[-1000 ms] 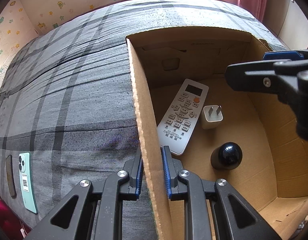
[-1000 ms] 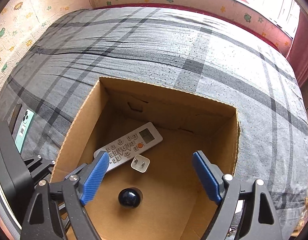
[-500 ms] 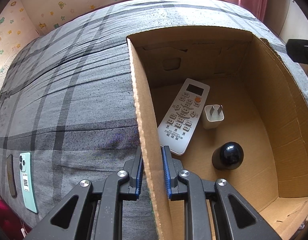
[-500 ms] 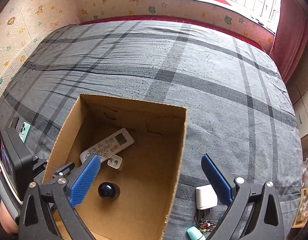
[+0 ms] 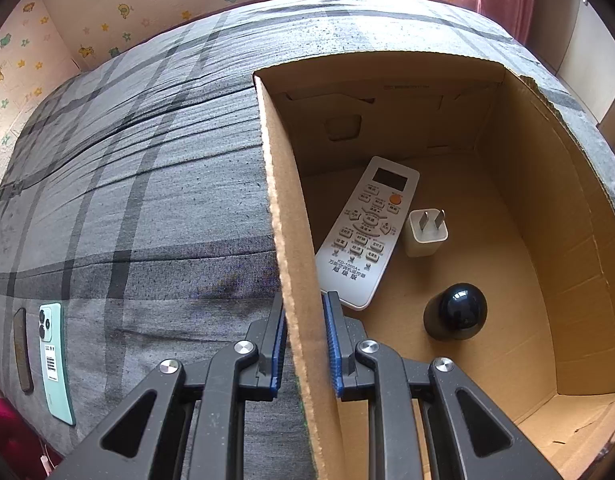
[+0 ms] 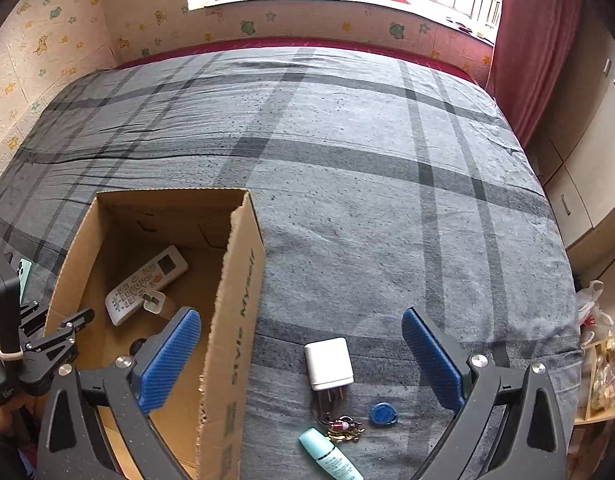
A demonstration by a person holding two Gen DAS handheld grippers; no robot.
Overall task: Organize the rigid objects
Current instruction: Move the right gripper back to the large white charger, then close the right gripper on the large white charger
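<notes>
Reading box [image 6: 243, 312] side: "Mysoft"-like print, unclear | remote [image 5: 367, 232]: "KD-1000A+"

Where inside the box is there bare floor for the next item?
Free: the cardboard box floor along its right wall and near corner, beyond the black cylinder. Crowded: the left side, where remote and white charger lie side by side near the wall the left gripper clamps.

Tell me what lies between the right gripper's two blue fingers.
In the right wrist view, the white charger lies on the bedspread between the fingers, untouched.
</notes>
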